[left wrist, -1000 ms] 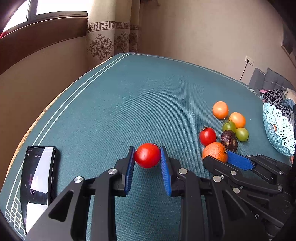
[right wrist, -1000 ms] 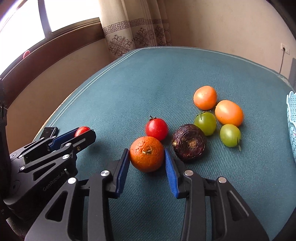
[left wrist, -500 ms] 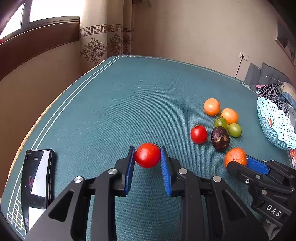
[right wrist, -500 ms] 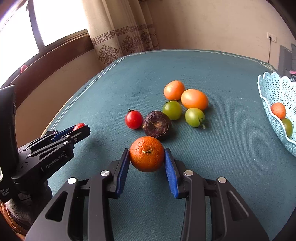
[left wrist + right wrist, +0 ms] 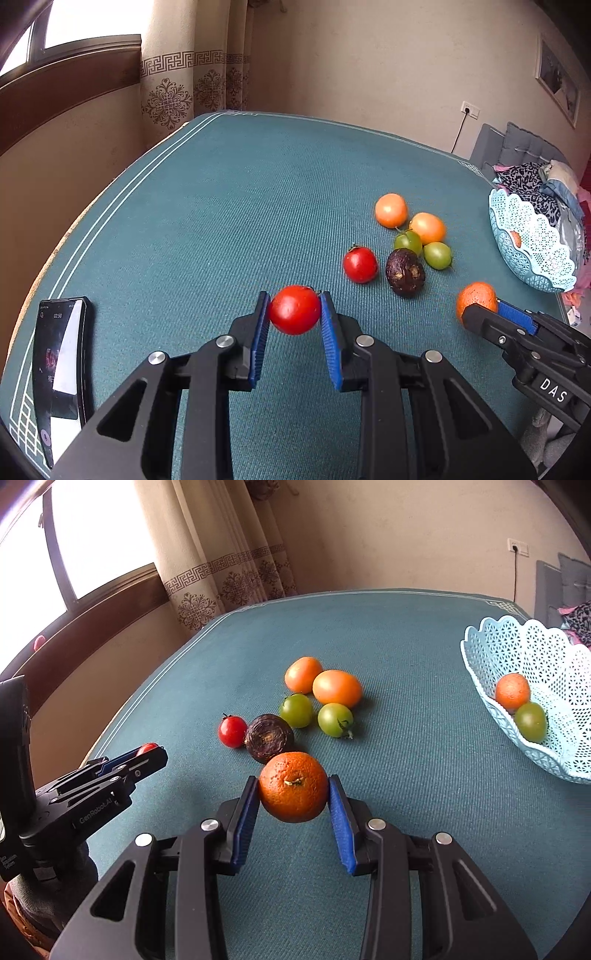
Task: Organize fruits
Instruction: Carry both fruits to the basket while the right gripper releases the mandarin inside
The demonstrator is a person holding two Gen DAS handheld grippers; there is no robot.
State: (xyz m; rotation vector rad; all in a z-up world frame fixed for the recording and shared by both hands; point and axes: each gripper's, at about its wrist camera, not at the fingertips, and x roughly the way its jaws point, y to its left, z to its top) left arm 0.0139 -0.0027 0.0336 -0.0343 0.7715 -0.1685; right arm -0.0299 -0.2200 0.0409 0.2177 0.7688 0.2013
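Right gripper (image 5: 292, 799) clamped on orange (image 5: 293, 786), now lifted off bench (image 5: 406, 794), nearer basket (image 5: 554, 753); drop-in next. Left gripper (image 5: 294, 322) still pinches red tomato (image 5: 294, 309).

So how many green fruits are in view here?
3: two green fruits on the table beside the orange ones, one in the basket. More may be hidden there.

Two red tomatoes (image 5: 294, 309), two oranges (image 5: 293, 786), one basket (image 5: 517, 635).
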